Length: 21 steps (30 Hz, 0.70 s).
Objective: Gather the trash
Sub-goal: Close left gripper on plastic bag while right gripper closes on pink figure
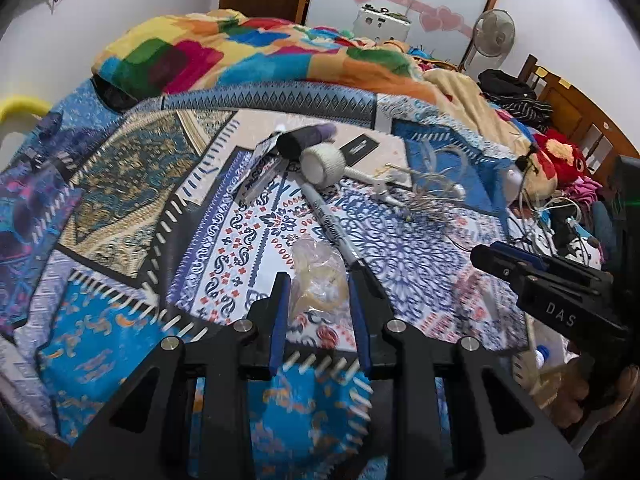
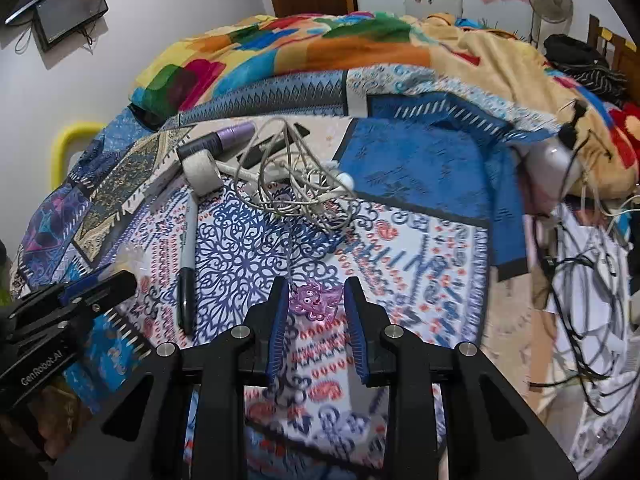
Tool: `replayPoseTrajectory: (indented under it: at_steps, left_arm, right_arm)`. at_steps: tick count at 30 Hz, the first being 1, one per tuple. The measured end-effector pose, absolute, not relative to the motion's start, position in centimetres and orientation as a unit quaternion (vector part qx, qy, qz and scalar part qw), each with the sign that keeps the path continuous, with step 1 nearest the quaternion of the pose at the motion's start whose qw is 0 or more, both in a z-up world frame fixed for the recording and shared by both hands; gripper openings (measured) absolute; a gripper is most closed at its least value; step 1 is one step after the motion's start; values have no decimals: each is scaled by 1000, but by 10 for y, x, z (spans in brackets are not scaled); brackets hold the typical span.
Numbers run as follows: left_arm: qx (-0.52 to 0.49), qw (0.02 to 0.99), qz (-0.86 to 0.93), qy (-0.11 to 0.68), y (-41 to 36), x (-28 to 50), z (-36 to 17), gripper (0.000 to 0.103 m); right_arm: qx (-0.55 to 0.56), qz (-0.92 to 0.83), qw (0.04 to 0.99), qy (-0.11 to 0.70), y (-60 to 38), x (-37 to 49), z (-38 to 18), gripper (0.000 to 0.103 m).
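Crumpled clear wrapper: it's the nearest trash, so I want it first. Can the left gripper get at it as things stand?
Probably yes: the left gripper is open with the crumpled clear wrapper between its fingertips. The marker lies close beside its right finger.

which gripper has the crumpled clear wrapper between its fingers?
The left gripper: the clear wrapper lies between its open fingers. The right gripper frames a purple octopus charm instead.

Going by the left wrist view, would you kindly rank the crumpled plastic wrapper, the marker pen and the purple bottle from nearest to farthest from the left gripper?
1. Crumpled plastic wrapper, between the left gripper fingers.
2. Marker pen, just beyond, slightly right.
3. Purple bottle, farthest, up the bedspread.
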<state>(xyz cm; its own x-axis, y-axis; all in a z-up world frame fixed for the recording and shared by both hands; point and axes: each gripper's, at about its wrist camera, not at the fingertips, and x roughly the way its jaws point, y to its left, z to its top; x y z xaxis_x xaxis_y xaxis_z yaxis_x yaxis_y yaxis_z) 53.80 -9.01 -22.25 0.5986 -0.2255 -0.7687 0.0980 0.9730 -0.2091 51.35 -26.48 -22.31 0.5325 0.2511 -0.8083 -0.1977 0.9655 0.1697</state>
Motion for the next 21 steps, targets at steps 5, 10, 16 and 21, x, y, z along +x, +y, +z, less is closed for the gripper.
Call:
replayPoseTrajectory:
  at_steps: [5, 10, 16, 21]
  left_arm:
    - [-74, 900, -92, 420, -87, 510, -191, 29]
    - [-81, 903, -87, 413, -83, 479, -168, 28]
    - [-84, 912, -80, 395, -74, 438, -136, 28]
    - [-86, 922, -71, 371, -58, 400, -106, 28]
  right_arm:
    - [25, 128, 881, 454, -266, 496, -196, 26]
    - [5, 133, 893, 430, -264, 468, -162, 26]
    - [9, 142, 900, 413, -264, 442, -126, 26]
    - [7, 149, 907, 394, -258, 418, -100, 26]
